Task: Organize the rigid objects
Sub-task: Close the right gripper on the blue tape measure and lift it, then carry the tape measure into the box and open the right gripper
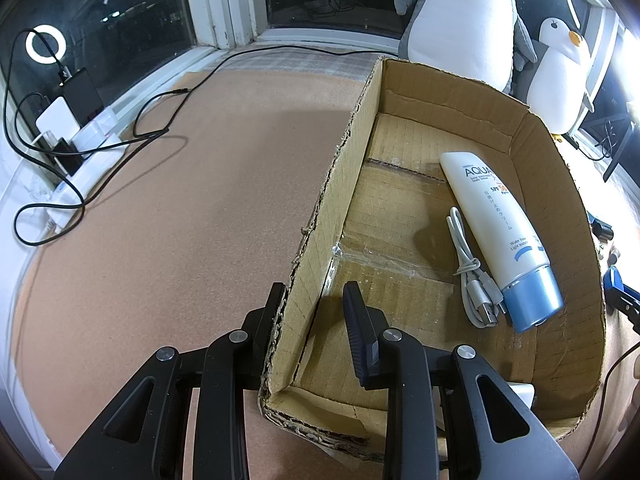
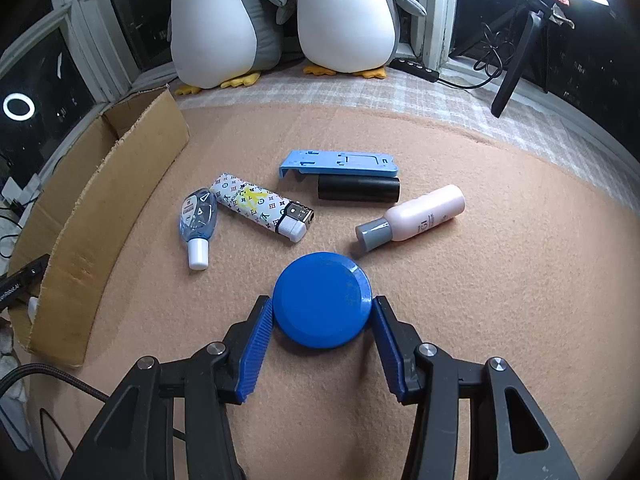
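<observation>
Sitting on felt mat (image 2: 480, 300): box (image 1: 560, 208), holding tube (image 1: 496, 232) and cable (image 1: 472, 276). Straddling box's left wall, fingers spread: left gripper (image 1: 316, 300). Bracketing blue disc (image 2: 322, 300), pads at its rim, squeeze unclear: right gripper (image 2: 322, 312). Crowding just beyond: lighter (image 2: 260, 206), pink bottle (image 2: 416, 216), stand (image 2: 340, 164), black cylinder (image 2: 359, 189), sanitizer (image 2: 198, 224).

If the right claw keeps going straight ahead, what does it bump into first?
The blue disc. It already sits between the right claw's open fingers, so it would probably be pushed toward the lighter and pink bottle beyond.
</observation>
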Available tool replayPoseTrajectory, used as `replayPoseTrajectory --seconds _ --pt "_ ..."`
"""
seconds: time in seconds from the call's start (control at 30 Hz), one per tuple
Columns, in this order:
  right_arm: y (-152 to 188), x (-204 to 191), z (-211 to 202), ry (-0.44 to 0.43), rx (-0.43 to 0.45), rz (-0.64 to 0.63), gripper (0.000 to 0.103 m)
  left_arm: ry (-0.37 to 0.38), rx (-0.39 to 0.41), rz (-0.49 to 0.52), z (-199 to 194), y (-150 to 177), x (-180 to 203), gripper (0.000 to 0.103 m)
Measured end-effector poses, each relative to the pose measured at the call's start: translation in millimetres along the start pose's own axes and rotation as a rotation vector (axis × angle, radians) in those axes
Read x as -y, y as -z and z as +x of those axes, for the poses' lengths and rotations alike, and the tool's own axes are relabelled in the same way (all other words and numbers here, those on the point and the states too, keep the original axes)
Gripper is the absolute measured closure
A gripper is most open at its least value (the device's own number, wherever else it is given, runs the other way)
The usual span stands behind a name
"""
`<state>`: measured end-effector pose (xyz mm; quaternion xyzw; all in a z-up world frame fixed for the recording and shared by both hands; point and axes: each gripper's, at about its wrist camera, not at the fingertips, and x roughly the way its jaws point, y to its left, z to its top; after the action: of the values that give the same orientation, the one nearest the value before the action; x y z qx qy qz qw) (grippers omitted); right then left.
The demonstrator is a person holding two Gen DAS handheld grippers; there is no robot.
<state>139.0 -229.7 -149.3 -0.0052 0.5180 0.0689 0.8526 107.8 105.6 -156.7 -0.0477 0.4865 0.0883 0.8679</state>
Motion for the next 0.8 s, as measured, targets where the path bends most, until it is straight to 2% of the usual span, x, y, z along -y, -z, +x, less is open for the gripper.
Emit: replayPoseTrajectory --seconds 0.37,0.8 --pt "-6.4 -17.2 -27.3 -0.048 0.053 -0.018 0.057 0.000 0.000 0.000 0.0 0.1 0.2 0.076" --pt "-39.3 -96.0 -65.5 -0.184 0.150 -0.149 0.057 0.000 0.001 0.000 0.0 0.1 0.4 0.076"
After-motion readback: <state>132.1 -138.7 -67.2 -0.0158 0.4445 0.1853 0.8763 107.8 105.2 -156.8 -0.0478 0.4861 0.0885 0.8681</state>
